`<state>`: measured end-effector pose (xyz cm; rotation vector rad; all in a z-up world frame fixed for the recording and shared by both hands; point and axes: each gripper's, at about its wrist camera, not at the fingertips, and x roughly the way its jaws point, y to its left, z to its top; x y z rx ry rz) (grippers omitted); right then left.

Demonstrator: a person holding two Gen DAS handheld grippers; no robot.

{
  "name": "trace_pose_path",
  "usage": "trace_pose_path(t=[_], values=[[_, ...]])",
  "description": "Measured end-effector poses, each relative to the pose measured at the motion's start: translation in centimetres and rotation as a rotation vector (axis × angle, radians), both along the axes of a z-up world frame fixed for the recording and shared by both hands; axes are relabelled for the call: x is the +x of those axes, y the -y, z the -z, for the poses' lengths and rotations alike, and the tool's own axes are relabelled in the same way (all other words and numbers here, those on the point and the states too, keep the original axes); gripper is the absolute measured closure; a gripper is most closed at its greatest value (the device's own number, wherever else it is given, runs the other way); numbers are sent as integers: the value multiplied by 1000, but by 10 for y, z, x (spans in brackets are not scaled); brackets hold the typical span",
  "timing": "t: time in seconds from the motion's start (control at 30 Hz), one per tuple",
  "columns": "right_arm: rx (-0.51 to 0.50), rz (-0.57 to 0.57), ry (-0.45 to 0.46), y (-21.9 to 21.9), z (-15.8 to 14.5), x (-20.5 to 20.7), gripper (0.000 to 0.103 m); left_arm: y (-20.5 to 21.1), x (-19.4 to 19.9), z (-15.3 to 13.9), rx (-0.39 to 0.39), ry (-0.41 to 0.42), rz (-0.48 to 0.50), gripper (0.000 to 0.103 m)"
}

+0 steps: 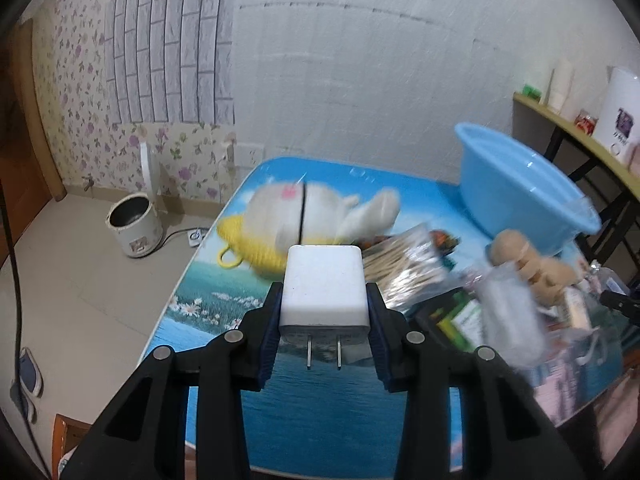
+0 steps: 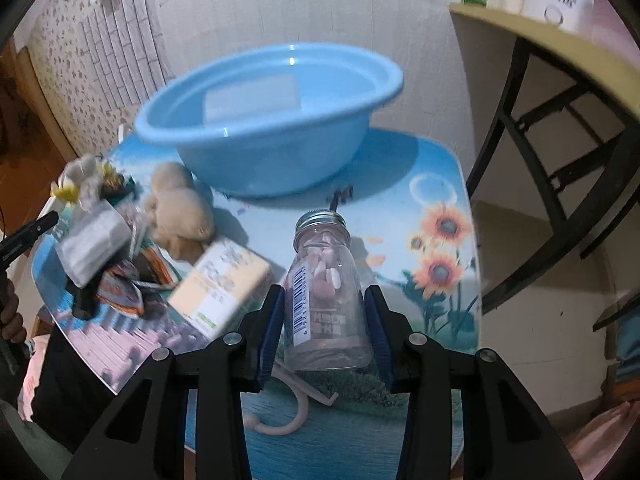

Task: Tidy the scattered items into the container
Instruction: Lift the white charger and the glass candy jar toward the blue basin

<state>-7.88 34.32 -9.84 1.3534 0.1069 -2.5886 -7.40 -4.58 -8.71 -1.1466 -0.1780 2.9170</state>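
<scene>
My left gripper (image 1: 324, 312) is clamped on the charger (image 1: 323, 286); my right gripper (image 2: 325, 322) squeezes the jar (image 2: 326, 292), seemingly lifted, near the basin (image 2: 268, 120).

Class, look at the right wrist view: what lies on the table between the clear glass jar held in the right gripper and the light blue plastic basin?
In the right wrist view, only bare printed tabletop separates the clear glass jar from the light blue plastic basin.

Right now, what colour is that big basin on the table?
Light blue. The basin shows best in the right wrist view, standing on the table behind the bottle.
</scene>
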Motion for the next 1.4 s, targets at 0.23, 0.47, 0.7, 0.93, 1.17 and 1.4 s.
trace_pose_path(t=[0.23,0.47,0.7,0.93,1.17,1.4], values=[[-27,-25,-23,7,-21,5,67,-13,12,-34,28,-55,44,64],[-47,-26,-32,7,-28,9,68,-33,13,-54,38,-96,94,64],[-77,-16,-39,0,-34,9,68,-52,5,-62,43,-84,132,64],[-103,-25,-81,-4,-62,9,68,-76,-5,-81,47,-116,186,64],[-126,-50,-124,-4,-89,8,68,-110,-24,-93,50,-136,257,64],[-127,-97,-118,10,-94,-12,68,-144,-51,-88,46,-111,331,64]])
